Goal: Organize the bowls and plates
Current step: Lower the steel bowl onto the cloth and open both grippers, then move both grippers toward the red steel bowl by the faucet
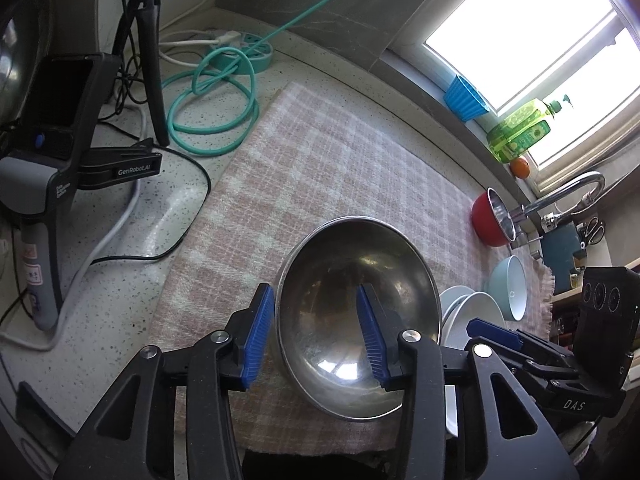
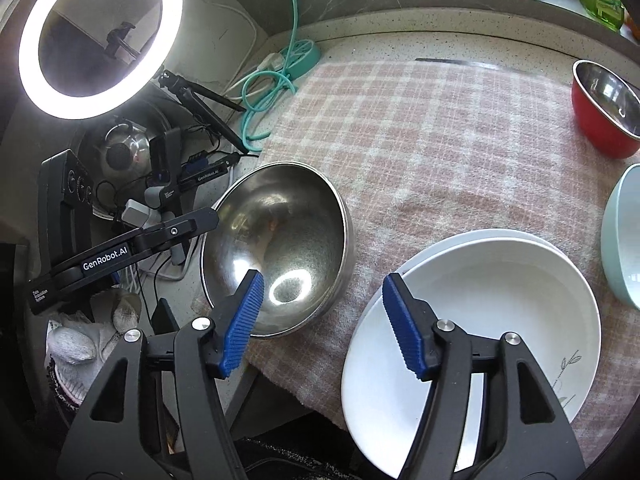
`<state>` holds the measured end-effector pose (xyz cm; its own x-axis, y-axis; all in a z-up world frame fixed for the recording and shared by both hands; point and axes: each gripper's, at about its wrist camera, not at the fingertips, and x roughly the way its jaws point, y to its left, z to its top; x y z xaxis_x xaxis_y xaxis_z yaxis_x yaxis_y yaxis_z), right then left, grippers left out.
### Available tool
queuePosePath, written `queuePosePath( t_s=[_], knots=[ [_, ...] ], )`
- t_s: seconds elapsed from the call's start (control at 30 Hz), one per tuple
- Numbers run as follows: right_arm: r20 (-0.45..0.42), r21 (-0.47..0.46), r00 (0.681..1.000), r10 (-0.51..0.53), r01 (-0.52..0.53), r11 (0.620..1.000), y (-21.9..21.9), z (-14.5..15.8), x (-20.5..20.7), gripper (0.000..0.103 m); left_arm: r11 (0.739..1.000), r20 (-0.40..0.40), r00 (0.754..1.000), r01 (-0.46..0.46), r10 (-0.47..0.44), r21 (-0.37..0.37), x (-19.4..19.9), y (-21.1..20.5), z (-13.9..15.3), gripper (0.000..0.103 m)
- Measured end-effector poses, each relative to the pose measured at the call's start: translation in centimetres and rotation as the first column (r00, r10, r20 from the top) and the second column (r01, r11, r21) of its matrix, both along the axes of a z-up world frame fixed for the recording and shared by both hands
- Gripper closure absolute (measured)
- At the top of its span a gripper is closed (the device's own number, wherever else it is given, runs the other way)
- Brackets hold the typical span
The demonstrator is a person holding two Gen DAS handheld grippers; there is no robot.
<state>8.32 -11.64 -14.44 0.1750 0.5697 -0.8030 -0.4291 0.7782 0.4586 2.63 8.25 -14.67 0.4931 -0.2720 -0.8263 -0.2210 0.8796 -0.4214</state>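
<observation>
A steel bowl (image 1: 352, 280) (image 2: 280, 220) rests on a pink checked cloth (image 1: 320, 152) near the cloth's left edge. My left gripper (image 1: 314, 290) is open and straddles the bowl's left rim, with one blue pad outside and one inside, neither pressing. To the bowl's right lie stacked white plates (image 2: 480, 300) (image 1: 472, 312). My right gripper (image 2: 323, 276) is open above the gap between the bowl and the plates, with nothing in it. Further right stand a pale green bowl (image 2: 624, 240) (image 1: 510, 288) and a red bowl (image 2: 600, 120) (image 1: 486, 216) with a steel inside.
A lit ring light (image 2: 28, 40), a tripod (image 1: 152, 60), a teal hose (image 1: 212, 92) and cables crowd the counter left of the cloth. A faucet (image 1: 568, 192) stands by the red bowl. A blue cup (image 1: 464, 98) and a green bottle (image 1: 520, 128) sit on the window ledge.
</observation>
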Motion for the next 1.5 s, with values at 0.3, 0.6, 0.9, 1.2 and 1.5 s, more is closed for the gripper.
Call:
queuePosePath(
  t_s=[0.3,0.6,0.9,1.2,1.5],
  knots=[
    [0.031,0.059,0.997,-0.076,0.074,0.996,-3.7,2.3,1.0,0.034,0.999,0.072,0.996,0.048,-0.049,0.022,1.7,-2.3,2.5,0.056],
    [0.097,0.059,0.971,-0.22,0.215,0.975,-10.4,4.5,3.0,0.024,0.992,0.134,0.984,0.117,-0.121,0.038,4.0,-5.4,4.7,0.055],
    [0.144,0.038,0.907,-0.397,0.395,0.918,-19.4,5.4,5.9,0.024,0.978,0.155,0.965,0.209,-0.21,0.028,7.8,-10.0,5.0,0.055],
    [0.118,0.051,0.854,-0.506,0.504,0.862,-26.2,4.4,10.1,0.024,0.948,0.166,0.935,0.318,-0.312,-0.007,13.1,-16.3,4.7,0.055],
    [0.055,0.045,0.858,-0.511,0.509,0.859,-27.9,1.7,13.6,0.035,0.932,0.112,0.931,0.356,-0.348,-0.062,18.9,-21.2,2.4,0.055]
  ],
)
